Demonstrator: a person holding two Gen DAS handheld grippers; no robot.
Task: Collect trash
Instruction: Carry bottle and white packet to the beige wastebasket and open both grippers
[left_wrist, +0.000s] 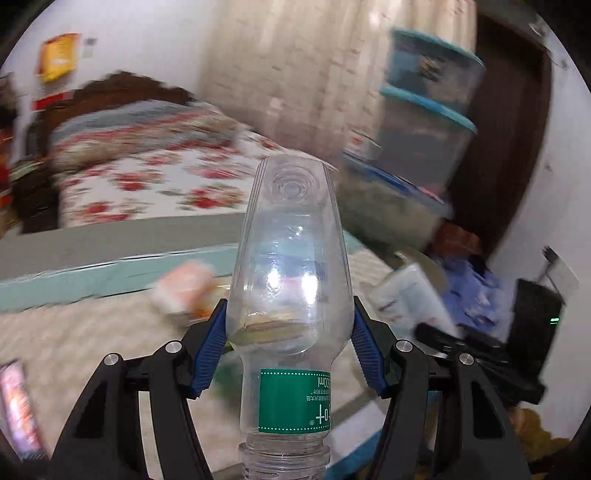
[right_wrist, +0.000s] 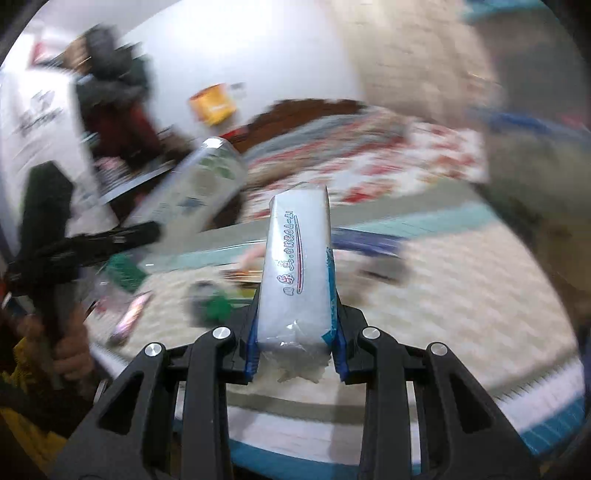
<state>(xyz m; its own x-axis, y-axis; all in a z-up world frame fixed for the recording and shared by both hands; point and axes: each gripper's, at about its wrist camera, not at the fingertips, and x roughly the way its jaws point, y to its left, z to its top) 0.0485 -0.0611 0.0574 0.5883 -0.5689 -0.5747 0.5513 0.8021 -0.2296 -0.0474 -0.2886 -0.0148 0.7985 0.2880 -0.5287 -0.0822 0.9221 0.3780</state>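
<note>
Bottle (left_wrist: 288, 295): empty, clear, green label; clamped at the shoulder in left gripper (left_wrist: 288, 350), base pointing forward, neck toward camera, long axis in line with fingers.
Pack (right_wrist: 297, 269): white tissue-type packet, clamped at its torn lower end in right gripper (right_wrist: 295, 347), long axis forward.
Remaining litter: blurred wrappers on patterned tabletop (right_wrist: 461, 295), ahead of and below both loads, nearer the left side.
Bin: not located in either view.
View difference: right view alone shows left tool from outside, bottle tilted up-right, holding hand (right_wrist: 70, 350) beneath; left view alone shows stacked storage boxes (left_wrist: 424, 122).
</note>
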